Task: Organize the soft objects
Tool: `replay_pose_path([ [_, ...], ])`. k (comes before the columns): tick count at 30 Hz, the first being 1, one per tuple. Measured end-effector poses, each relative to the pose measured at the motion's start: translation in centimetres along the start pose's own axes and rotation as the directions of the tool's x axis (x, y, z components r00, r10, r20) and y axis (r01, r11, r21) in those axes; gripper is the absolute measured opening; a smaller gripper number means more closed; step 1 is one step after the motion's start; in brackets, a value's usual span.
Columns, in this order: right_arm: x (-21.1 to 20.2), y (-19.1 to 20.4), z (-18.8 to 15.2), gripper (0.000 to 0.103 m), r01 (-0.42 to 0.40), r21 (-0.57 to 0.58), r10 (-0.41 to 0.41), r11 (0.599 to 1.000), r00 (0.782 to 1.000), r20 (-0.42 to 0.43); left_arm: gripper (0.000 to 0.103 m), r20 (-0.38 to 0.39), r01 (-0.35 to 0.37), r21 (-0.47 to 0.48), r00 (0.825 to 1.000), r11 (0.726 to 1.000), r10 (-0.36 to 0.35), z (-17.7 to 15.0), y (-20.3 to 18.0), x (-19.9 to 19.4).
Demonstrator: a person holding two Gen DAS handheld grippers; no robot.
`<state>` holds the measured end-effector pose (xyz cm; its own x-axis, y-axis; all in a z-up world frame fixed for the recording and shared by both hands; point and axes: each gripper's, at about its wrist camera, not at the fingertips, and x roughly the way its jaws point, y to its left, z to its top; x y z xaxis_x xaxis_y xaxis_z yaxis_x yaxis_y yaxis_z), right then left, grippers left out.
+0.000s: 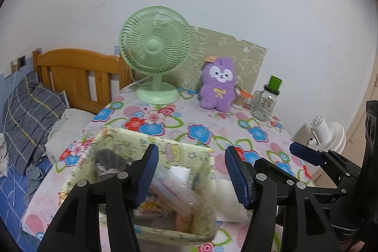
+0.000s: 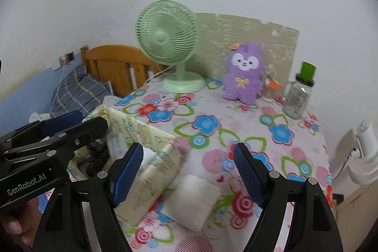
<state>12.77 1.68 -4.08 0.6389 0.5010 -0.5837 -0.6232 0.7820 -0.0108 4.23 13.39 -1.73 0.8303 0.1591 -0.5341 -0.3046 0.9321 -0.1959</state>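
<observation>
Right wrist view: white pack (image 2: 192, 200) flat on bench (image 2: 295, 157), below between open empty right fingers (image 2: 248, 174); left fingers (image 1: 148, 174), also open, over box (image 1: 113, 141).

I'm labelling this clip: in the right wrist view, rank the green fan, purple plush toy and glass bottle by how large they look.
1. green fan
2. purple plush toy
3. glass bottle
All three stand similarly far back on the table, so nearness hardly skews this.

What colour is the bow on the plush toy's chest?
Yellow, on the purple plush toy; the bow shows best in the right wrist view.
</observation>
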Motion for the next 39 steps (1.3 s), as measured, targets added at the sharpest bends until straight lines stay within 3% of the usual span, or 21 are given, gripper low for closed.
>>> replay_pose_path([
  [14, -3.2, -5.7, -3.0, 0.081, 0.093, 0.083, -0.093, 0.992, 0.996, -0.007, 0.070, -0.052, 0.090, 0.087, 0.995, 0.992, -0.086, -1.1, -6.2, 1.1],
  [39, -3.9, -11.1, -7.0, 0.081, 0.180, 0.169, -0.170, 0.969, 0.983, -0.070, 0.072, -0.140, 0.116, 0.158, 0.986, 0.981, -0.094, -3.3, -10.9, 3.8],
])
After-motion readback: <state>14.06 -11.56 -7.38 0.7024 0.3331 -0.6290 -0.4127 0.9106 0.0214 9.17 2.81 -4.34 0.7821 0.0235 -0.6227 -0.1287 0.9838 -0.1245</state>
